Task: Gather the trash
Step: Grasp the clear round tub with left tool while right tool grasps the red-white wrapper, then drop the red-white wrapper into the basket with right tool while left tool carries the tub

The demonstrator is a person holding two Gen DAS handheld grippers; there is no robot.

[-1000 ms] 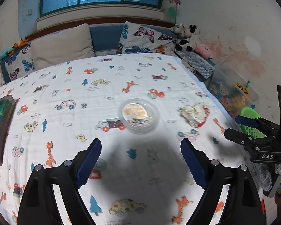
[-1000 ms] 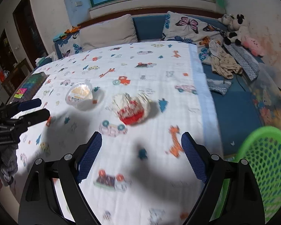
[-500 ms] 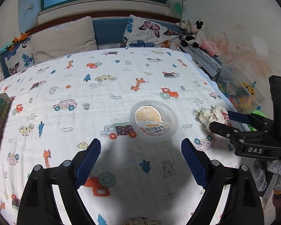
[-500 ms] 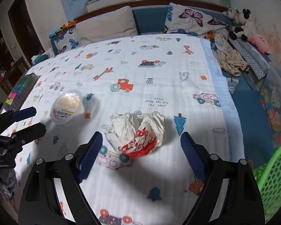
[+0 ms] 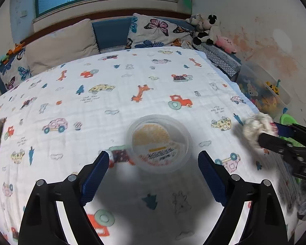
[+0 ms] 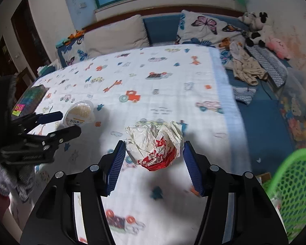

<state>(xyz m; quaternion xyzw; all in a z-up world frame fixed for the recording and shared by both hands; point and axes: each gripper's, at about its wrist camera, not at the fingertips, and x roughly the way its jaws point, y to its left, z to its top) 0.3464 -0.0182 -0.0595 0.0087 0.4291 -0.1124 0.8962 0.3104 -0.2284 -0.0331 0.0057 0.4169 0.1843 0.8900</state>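
A clear round plastic cup (image 5: 160,143) with an orange label lies on the printed bedsheet (image 5: 112,94), just ahead of my open left gripper (image 5: 153,163). The cup also shows in the right wrist view (image 6: 79,113). A crumpled white and red paper wrapper (image 6: 155,143) lies between the blue pads of my right gripper (image 6: 154,152). The jaws stand close on both sides of it, still open. In the left wrist view the wrapper (image 5: 255,126) sits at the right gripper's tips.
A green mesh basket (image 6: 293,192) stands off the bed's right edge. Pillows (image 5: 59,45) and plush toys (image 5: 208,28) line the far side. A clear bin of toys (image 5: 263,94) sits by the wall. A dark box (image 6: 29,100) lies at the bed's left edge.
Both grippers have moved forward and down. The cup now lies just ahead of the left pads. The right jaws have narrowed around the wrapper.
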